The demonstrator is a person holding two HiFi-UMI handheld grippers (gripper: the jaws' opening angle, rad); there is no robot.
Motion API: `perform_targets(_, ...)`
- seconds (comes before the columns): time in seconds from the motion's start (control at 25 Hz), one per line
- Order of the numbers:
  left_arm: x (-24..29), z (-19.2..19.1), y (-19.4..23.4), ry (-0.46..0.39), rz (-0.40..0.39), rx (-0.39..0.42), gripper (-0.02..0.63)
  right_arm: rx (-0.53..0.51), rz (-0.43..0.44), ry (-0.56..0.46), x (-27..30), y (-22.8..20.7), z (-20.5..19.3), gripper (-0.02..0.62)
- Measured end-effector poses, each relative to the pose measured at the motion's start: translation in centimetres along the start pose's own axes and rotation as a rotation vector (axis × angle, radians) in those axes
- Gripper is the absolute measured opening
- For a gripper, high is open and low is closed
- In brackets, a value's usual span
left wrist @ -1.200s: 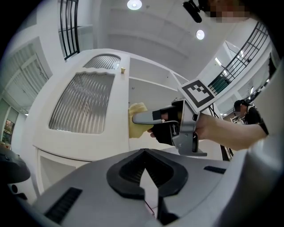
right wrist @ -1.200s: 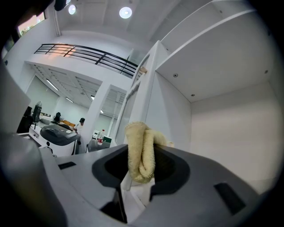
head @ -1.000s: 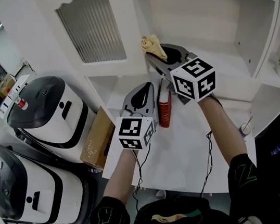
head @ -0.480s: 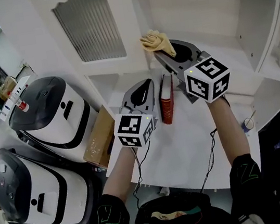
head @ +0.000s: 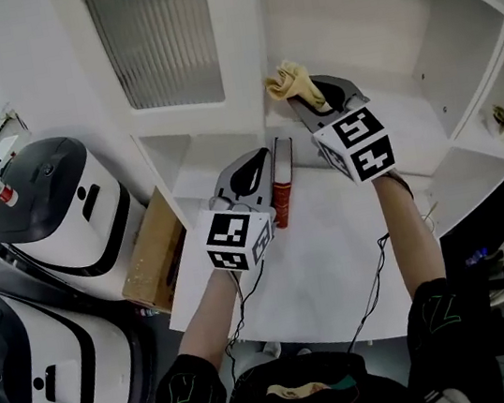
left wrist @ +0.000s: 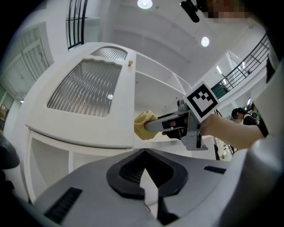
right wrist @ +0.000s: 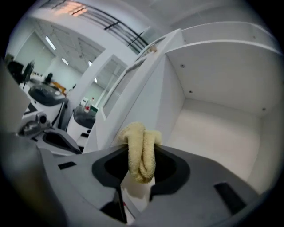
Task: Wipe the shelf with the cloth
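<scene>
1. The right gripper (head: pixel 305 102) pinches the folded cloth (head: pixel 291 80) tight in its jaws, at the front left corner of the shelf (head: pixel 425 126).
2. The left gripper (head: pixel 259 158) sits lower, jaws drawn together on nothing, just beside a book (head: pixel 280 187).
3. Likely step: bringing the cloth to the board; whether it touches is unclear.
4. Next: press the cloth down, then sweep across, keeping the pinch firm.

A lab-like hall: white-and-black machines (head: pixel 53 203) stand on the floor beside a white cabinet (head: pixel 238 56), under a high ceiling with spotlights (left wrist: pixel 204 41) and a railed gallery (left wrist: pixel 248 66).
</scene>
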State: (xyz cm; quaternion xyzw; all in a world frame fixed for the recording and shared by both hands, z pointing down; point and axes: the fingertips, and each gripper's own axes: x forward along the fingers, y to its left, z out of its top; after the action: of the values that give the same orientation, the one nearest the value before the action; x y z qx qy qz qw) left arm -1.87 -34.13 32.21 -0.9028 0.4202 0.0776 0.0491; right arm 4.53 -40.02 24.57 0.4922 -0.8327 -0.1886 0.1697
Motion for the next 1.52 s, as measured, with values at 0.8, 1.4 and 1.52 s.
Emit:
perform_targets(0.8, -0.8, -2.8, 0.5, -0.041, -0.098, -0.133, -0.001, -0.685, -0.033, 0.289, -0.4, 5.7, -2.8, 0.124)
perform_targets(1.4, -0.6, -2.4, -0.6, -0.047, -0.149, -0.132, -0.001, -0.76, -0.103, 0.373, -1.2, 4.4, -4.4, 0.124)
perform_targets(1.52, 0.1, -2.8, -1.3, -0.041, -0.168, -0.15, -0.002, -0.757, -0.121, 0.378, -1.8, 3.8, -4.8, 0.124)
